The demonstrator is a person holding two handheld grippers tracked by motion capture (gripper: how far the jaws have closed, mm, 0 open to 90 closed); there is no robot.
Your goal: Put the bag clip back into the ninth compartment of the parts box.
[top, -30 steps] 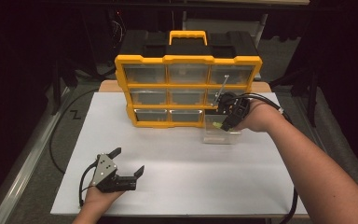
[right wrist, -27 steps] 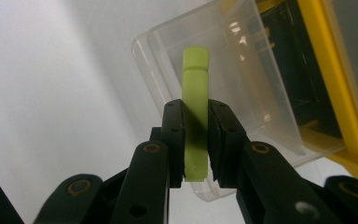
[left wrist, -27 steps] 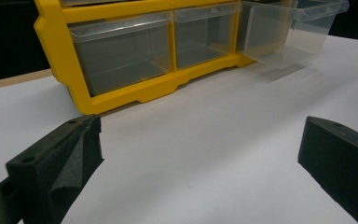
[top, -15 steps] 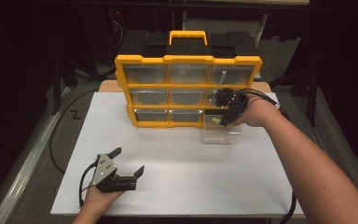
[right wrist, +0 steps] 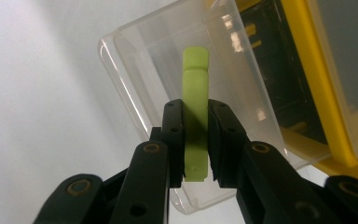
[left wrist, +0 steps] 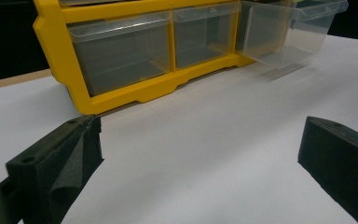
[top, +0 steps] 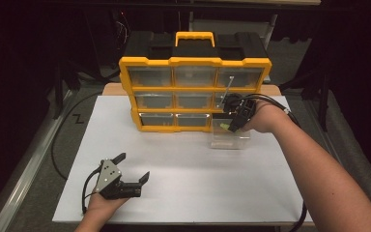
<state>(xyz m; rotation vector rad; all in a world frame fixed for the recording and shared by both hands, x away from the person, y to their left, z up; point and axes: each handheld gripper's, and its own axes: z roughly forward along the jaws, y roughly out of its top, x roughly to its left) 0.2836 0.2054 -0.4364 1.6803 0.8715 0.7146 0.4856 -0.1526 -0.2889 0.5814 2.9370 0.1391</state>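
Note:
A yellow organiser (top: 194, 92) with clear drawers stands at the back of the white table. Its lower right drawer (top: 229, 139) is pulled out onto the table; in the left gripper view this drawer (left wrist: 289, 32) is at the top right. My right gripper (top: 232, 125) hovers over the drawer's open top, shut on a flat light-green piece (right wrist: 196, 93). The piece sticks out past the fingertips above the drawer (right wrist: 168, 60). My left gripper (top: 134, 166) rests open on the table at the front left, nothing between its jaws, facing the organiser (left wrist: 135, 93).
The white table top (top: 183, 159) spreads between the two grippers. The organiser's other drawers (left wrist: 121, 51) are pushed in. A black cable (top: 58, 140) runs along the table's left side. Dark curtains and stands surround the table.
My right gripper has shifted slightly above the pulled-out drawer, still holding the green piece. The left gripper has not moved.

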